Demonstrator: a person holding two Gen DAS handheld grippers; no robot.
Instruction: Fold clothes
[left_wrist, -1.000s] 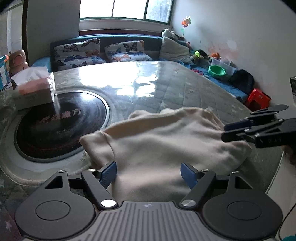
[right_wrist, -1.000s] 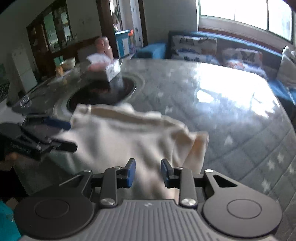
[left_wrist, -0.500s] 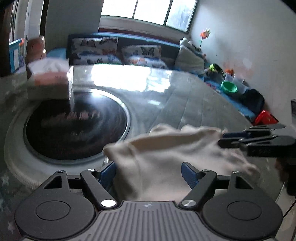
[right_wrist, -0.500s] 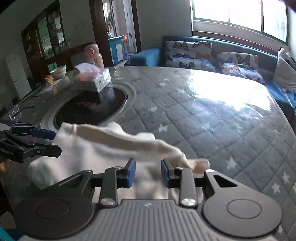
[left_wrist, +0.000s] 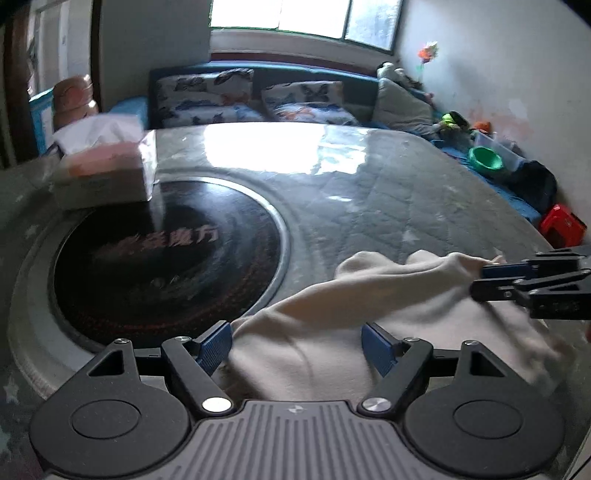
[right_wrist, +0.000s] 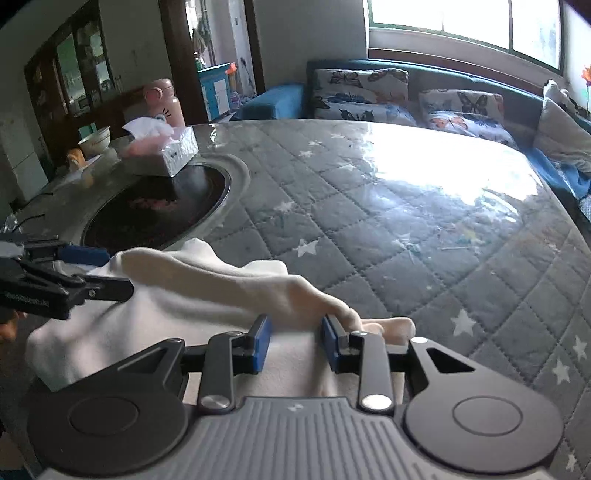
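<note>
The cream garment (left_wrist: 332, 332) has bunched toward the table's (right_wrist: 406, 229) near edge. Left gripper (left_wrist: 297, 347) spread around it; right gripper (right_wrist: 295, 343) pinching its fold.

Round table (right_wrist: 424, 236) under grey star-quilted cover and glossy clear sheet — black inset cooktop (left_wrist: 166, 266) at left, tissue box (left_wrist: 107, 170) on its upper-left edge, cream garment (right_wrist: 192, 295) crumpled lower centre.

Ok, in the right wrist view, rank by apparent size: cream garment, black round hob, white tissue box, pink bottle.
1. Cream fleece garment, nearest the camera, which inflates it.
2. Black round glass hob.
3. White tissue box.
4. Pink bottle, farthest, so unsure against the box.
</note>
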